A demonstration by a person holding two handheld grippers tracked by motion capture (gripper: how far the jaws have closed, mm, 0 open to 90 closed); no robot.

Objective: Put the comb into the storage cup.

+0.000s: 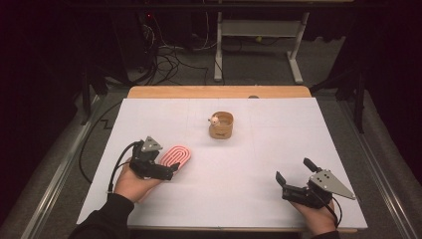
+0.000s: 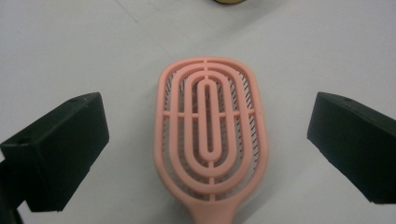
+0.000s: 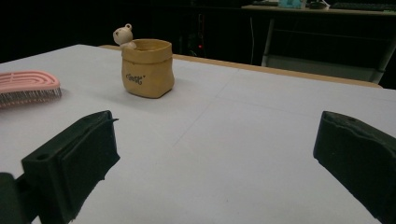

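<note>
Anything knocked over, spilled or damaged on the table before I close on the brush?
Nothing stands out. The pink brush lies flat, bristles down, intact, between the open left gripper jaws. The yellow pot stands upright, nothing spilled.

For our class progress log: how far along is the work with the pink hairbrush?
Done: nothing moved yet. The pink hairbrush lies bristles down on the white table, apart from the tan pot. In hand: the left tongs are open astride it. Left: closing and lifting. The right tongs wait open.
</note>
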